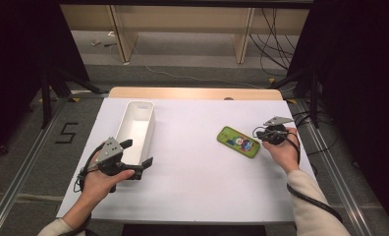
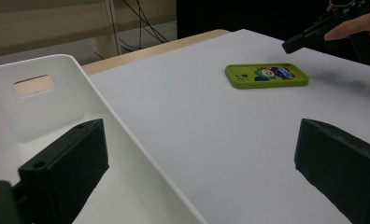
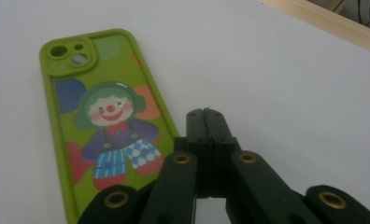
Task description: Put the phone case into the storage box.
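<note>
so the job here looks like getting the green phone case [image 1: 238, 141] into the white bin [image 1: 146, 109], and right now it's the approach stage. The right gripper [image 1: 261, 133] is sitting just past the case's 3 o'clock end in the high view, jaws pressed fully together with nothing between them. In the right gripper view the closed tips [image 3: 205, 116] hover just off the case's long edge, with the case [image 3: 103, 121] lying toward 10 o'clock from them, camera cutout end farthest away, clown print facing up.

My take on doing this well: those jaws need to open before anything else, since shut like that they can only nudge. The case is thin and flat on the white table [image 1: 197, 187], so I'd either come in low and pinch across its narrow width, or push one edge to tip it up a bit first. Going straight down on the flat face will probably just skate off.

The left gripper [image 1: 137, 156] is parked at the near end of the bin, jaws spread wide and gripping nothing. In its own view one jaw sits inside the bin [image 2: 57, 65] and the other out over the table, straddling the wall, with the case [image 2: 266, 75] well apart up toward 1 o'clock. Handy for steadying the bin if it clamps that wall
</note>
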`<action>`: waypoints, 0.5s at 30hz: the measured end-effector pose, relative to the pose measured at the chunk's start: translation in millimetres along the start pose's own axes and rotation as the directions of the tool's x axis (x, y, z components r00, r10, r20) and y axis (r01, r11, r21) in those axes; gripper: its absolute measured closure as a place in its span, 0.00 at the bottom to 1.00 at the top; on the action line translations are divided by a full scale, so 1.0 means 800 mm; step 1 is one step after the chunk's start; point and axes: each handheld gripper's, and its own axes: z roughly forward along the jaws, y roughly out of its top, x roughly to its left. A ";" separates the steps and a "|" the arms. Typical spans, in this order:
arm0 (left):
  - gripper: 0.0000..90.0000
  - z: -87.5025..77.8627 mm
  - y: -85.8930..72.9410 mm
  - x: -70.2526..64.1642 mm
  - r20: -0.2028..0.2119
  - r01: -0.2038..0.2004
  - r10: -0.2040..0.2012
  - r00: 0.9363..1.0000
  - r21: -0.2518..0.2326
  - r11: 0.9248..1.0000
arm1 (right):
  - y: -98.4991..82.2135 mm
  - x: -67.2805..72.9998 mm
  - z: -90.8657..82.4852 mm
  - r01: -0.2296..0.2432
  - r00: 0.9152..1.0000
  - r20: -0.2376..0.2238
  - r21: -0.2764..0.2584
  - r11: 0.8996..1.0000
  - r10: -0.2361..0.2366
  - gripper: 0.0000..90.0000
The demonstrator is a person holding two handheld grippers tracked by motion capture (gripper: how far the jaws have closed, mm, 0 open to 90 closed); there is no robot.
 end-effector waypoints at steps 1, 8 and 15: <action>0.03 0.000 0.000 0.000 0.001 0.000 0.000 1.000 0.000 1.000 | -0.001 -0.002 0.003 -0.003 1.000 0.001 0.009 1.000 0.003 1.00; 0.03 0.000 0.000 0.000 -0.001 0.000 0.000 1.000 0.000 1.000 | -0.006 -0.003 0.013 0.001 1.000 -0.001 0.053 0.999 -0.001 1.00; 0.03 0.000 0.000 0.000 0.001 -0.001 0.001 1.000 0.000 1.000 | -0.010 -0.005 0.016 -0.002 1.000 -0.015 0.078 0.997 0.003 1.00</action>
